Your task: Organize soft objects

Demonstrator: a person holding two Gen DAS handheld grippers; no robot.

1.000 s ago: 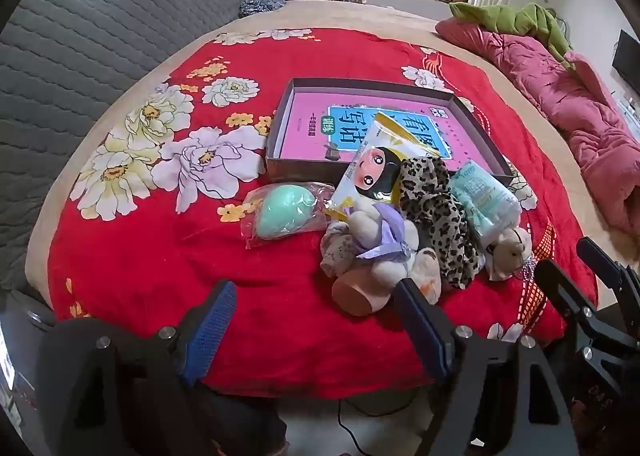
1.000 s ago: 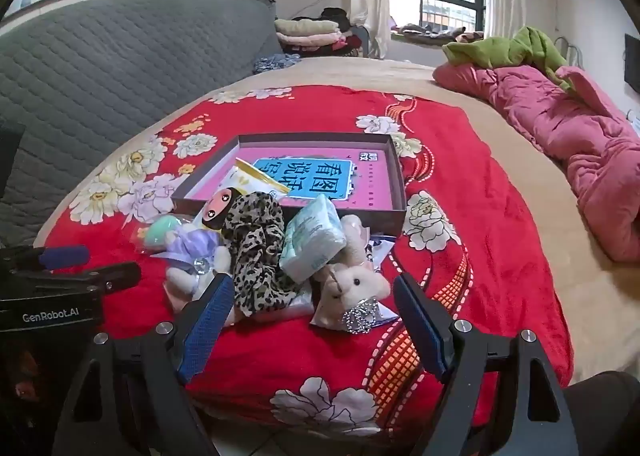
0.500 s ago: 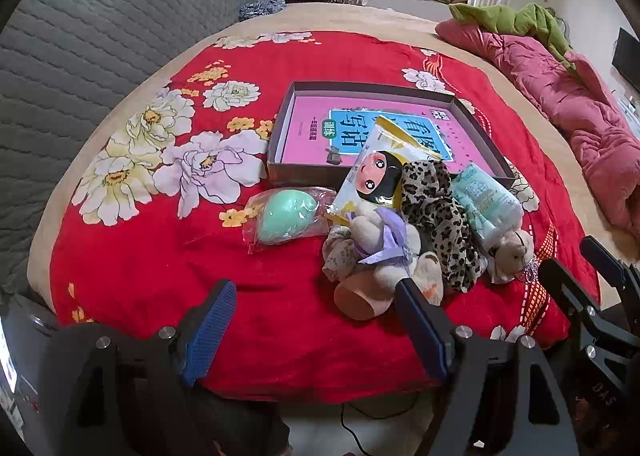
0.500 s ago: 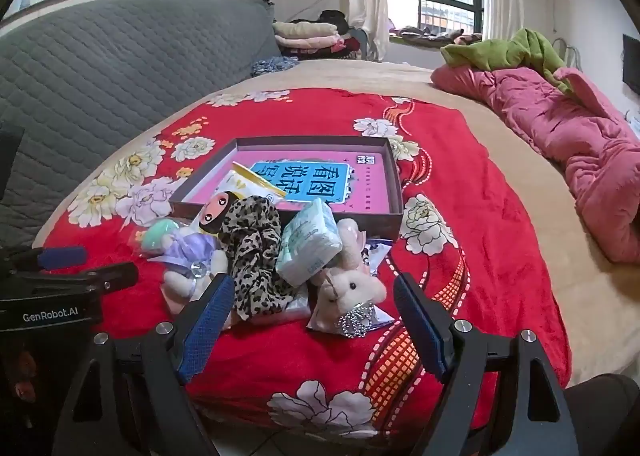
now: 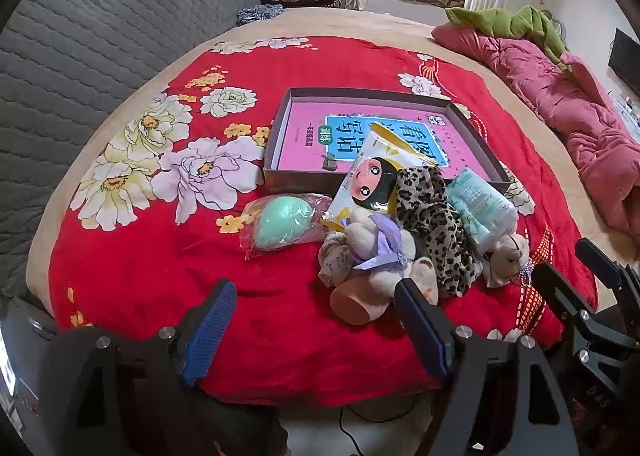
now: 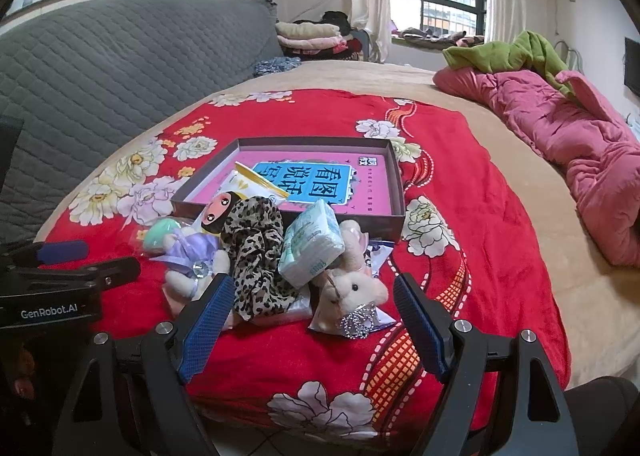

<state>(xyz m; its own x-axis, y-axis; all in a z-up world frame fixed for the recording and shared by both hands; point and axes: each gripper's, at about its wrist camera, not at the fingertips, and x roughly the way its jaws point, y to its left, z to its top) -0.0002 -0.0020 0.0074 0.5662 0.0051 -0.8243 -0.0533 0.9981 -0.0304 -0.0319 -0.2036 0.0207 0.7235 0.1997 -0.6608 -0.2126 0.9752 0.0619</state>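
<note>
A heap of soft things lies on the red flowered blanket [image 5: 152,256] before a shallow box [image 5: 276,144] [image 6: 394,160] holding a pink book. In the heap: a mint egg-shaped sponge in a clear bag [image 5: 282,222], a cartoon-face packet [image 5: 372,184], a plush bear with a purple bow [image 5: 380,248] [image 6: 192,252], a leopard-print cloth [image 5: 432,224] [image 6: 256,252], a tissue pack [image 5: 480,208] [image 6: 314,246] and a small plush animal [image 5: 506,262] [image 6: 352,292]. My left gripper [image 5: 316,316] is open, just short of the bear. My right gripper [image 6: 310,316] is open around the small plush animal's near side.
A grey quilted headboard [image 5: 80,36] runs along the left. A pink quilt [image 6: 580,144] with a green garment [image 6: 508,52] lies at the right. Folded clothes [image 6: 308,36] are stacked at the far end. Bare beige bedding [image 6: 520,216] shows right of the blanket.
Both grippers have drifted slightly; the views shift a little lower and closer to the heap. Nothing on the bed has moved.
</note>
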